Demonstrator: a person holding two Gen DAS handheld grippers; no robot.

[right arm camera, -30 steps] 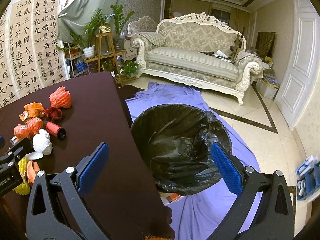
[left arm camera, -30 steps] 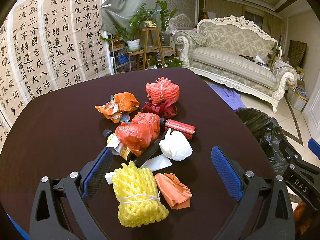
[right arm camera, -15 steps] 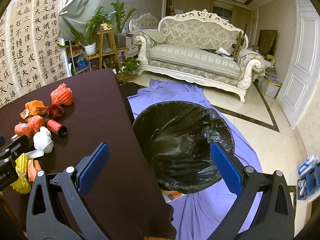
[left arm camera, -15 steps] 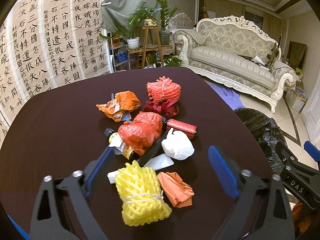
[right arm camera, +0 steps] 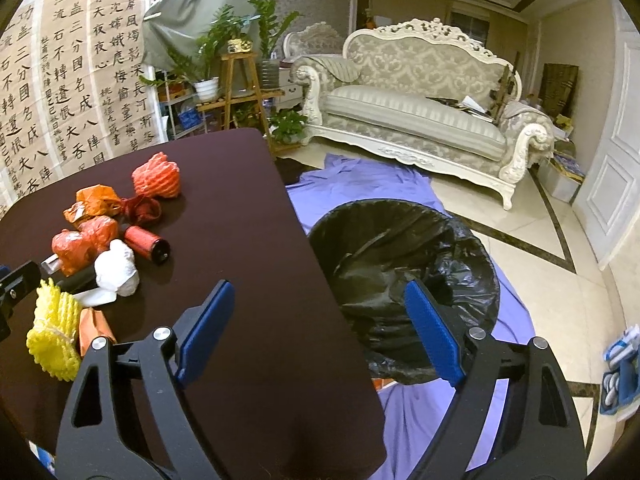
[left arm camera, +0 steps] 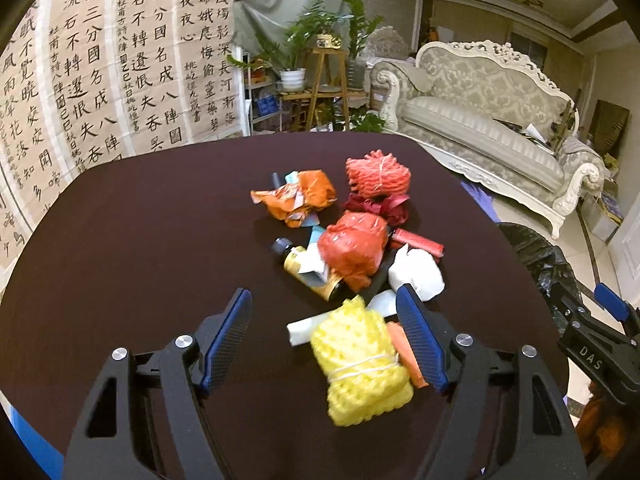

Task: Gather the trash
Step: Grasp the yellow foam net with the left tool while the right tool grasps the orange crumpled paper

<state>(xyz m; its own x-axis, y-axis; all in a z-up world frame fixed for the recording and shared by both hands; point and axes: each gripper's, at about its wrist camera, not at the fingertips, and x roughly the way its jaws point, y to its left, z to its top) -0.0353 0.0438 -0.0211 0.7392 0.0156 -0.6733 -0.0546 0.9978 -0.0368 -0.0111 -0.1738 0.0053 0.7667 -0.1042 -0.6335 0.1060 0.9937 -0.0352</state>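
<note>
A pile of trash lies on the dark table (left arm camera: pixel 140 240): a yellow foam net (left arm camera: pixel 360 364), an orange paper scrap (left arm camera: pixel 404 352), a white wad (left arm camera: pixel 416 276), a red plastic bag (left arm camera: pixel 354 250), a brown bottle (left arm camera: pixel 308 268), a red tube (left arm camera: pixel 418 242), an orange wrapper (left arm camera: pixel 300 196) and a red foam net (left arm camera: pixel 378 176). My left gripper (left arm camera: pixel 324 328) is open; the yellow net lies between its fingers, close to the right one. My right gripper (right arm camera: pixel 320 324) is open and empty, over the table edge beside the black-lined trash bin (right arm camera: pixel 404 280).
The bin stands on a purple cloth (right arm camera: pixel 360 184) on the floor, right of the table. A white sofa (right arm camera: pixel 420 120) and a plant stand (right arm camera: pixel 240 92) are behind. Calligraphy sheets (left arm camera: pixel 100 64) hang at the left.
My left gripper has shifted left and narrowed a little; the yellow net now sits near its right finger. My right gripper has swung slightly left, showing more of the table.
</note>
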